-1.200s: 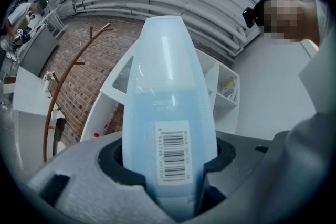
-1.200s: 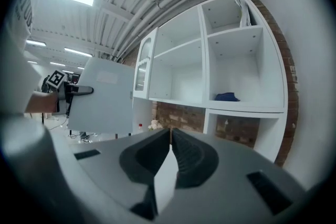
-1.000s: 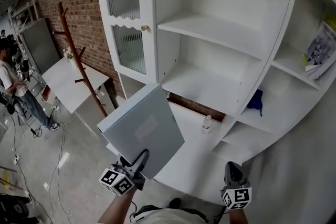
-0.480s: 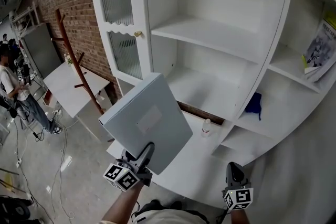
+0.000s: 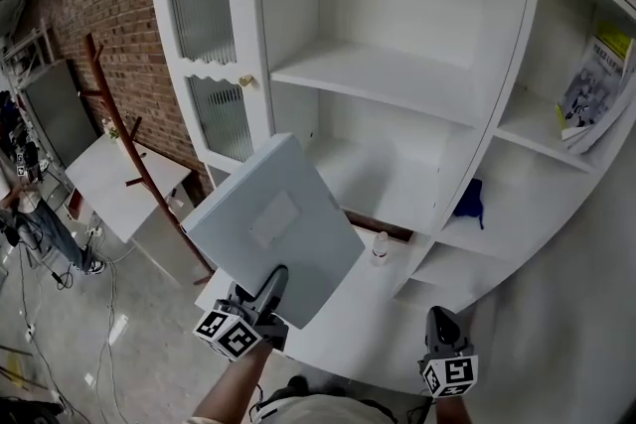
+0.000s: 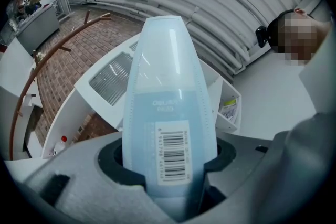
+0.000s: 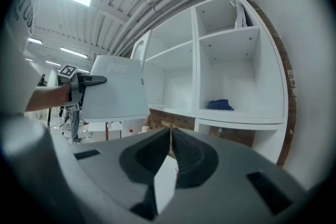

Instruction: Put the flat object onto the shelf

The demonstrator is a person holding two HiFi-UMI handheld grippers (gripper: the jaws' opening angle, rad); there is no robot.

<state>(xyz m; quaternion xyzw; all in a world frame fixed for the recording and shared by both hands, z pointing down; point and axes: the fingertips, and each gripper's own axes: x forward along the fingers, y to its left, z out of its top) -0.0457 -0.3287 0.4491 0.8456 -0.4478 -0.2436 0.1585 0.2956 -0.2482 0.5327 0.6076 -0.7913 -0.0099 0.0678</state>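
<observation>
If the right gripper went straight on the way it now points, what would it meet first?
Most likely the white shelf unit, near its low ledge by the brick strip; nothing shows in between, though depth is hard to judge.

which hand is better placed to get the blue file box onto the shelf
Left. The left tongs clamp the light blue file box by its lower edge, held up in front of the white shelf. The right tongs are shut and empty, low near the body.

Pale-blue flat box (image 5: pixel 273 228) tilted, near white shelf (image 5: pixel 378 74).
</observation>
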